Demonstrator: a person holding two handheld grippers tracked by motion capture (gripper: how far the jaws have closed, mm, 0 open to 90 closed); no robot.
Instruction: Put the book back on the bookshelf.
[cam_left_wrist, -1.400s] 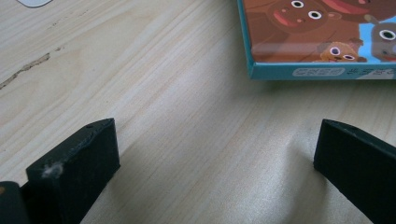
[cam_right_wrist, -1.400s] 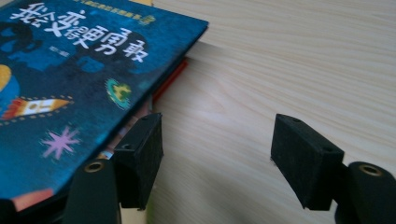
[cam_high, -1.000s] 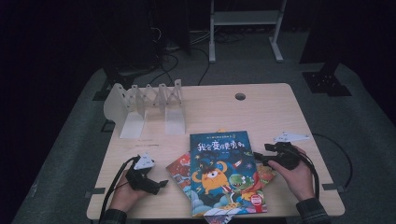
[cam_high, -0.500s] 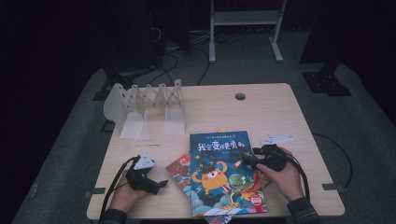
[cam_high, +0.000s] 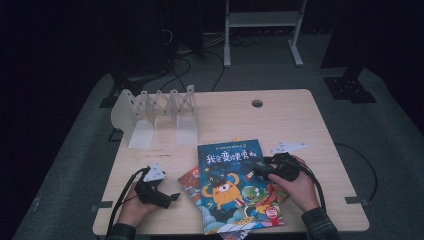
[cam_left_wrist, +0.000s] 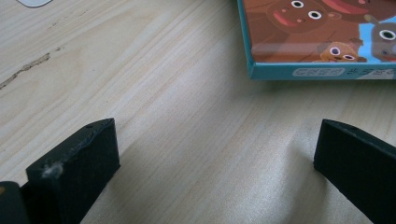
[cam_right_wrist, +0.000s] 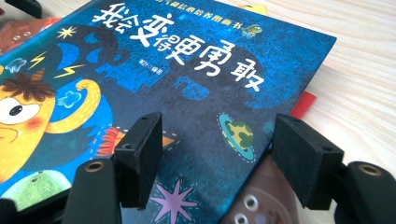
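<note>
Plainly, the surface (cam_high: 300, 120) carries one white folding rack (cam_high: 155, 107) at the far left and a pile of picture books near the front edge; three covers can be counted, the blue book (cam_high: 235, 185) on top. The right claw (cam_high: 261, 170), jaws apart and gripping nothing, hangs over that book's right edge; it should probably slide one jaw under the cover before closing, lest it drag the lower books. The left claw (cam_high: 172, 196) rests wide open beside the pile.
</note>
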